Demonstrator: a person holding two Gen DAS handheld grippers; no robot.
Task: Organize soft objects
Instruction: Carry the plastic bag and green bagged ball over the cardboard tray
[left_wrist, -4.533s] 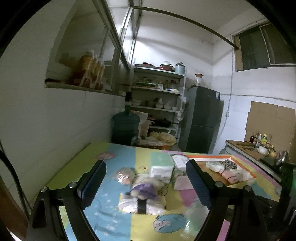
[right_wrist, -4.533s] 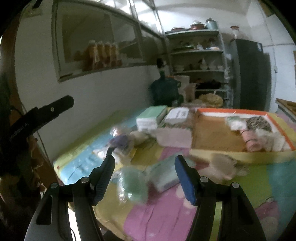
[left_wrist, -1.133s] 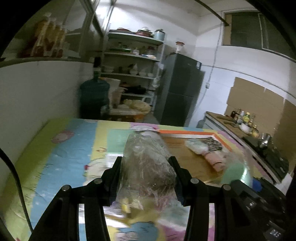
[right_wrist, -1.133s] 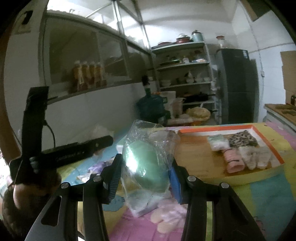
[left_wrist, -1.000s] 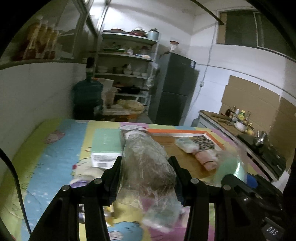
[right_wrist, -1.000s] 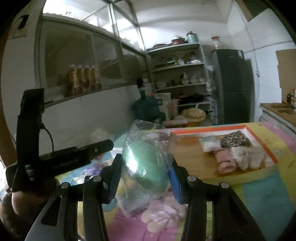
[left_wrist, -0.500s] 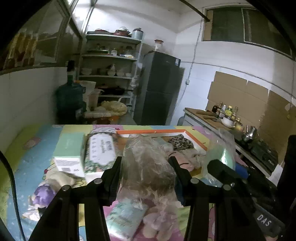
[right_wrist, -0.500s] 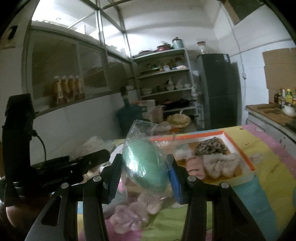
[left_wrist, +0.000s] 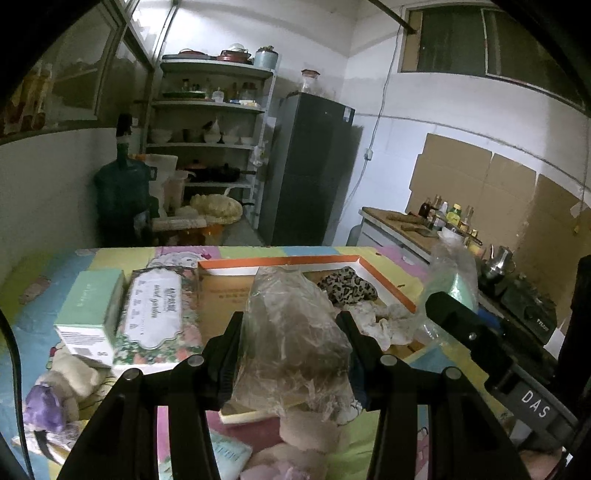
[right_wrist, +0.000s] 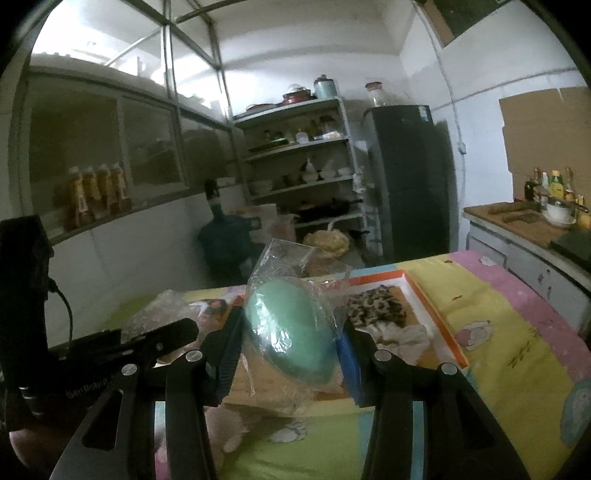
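We note the left hand-held gripper (left_wrist: 291, 347) clamped on a crumpled clear plastic bag (left_wrist: 291, 332) with pale soft contents, held above the patterned worktop (left_wrist: 48, 273). The right hand-held gripper (right_wrist: 290, 354) grips a clear bag holding a mint-green pad (right_wrist: 291, 332), also lifted off the surface. In the left wrist view, at 9 o'clock of the bag lie a floral tissue pack (left_wrist: 157, 314) and, touching it, a mint box (left_wrist: 90, 306); a purple plush toy (left_wrist: 42, 406) sits at 8 o'clock. Beyond, at 12 to 1 o'clock, the orange-rimmed tray (left_wrist: 384, 282) carries a leopard-print cloth (left_wrist: 349, 288) and white fluffy pieces (left_wrist: 380, 321).
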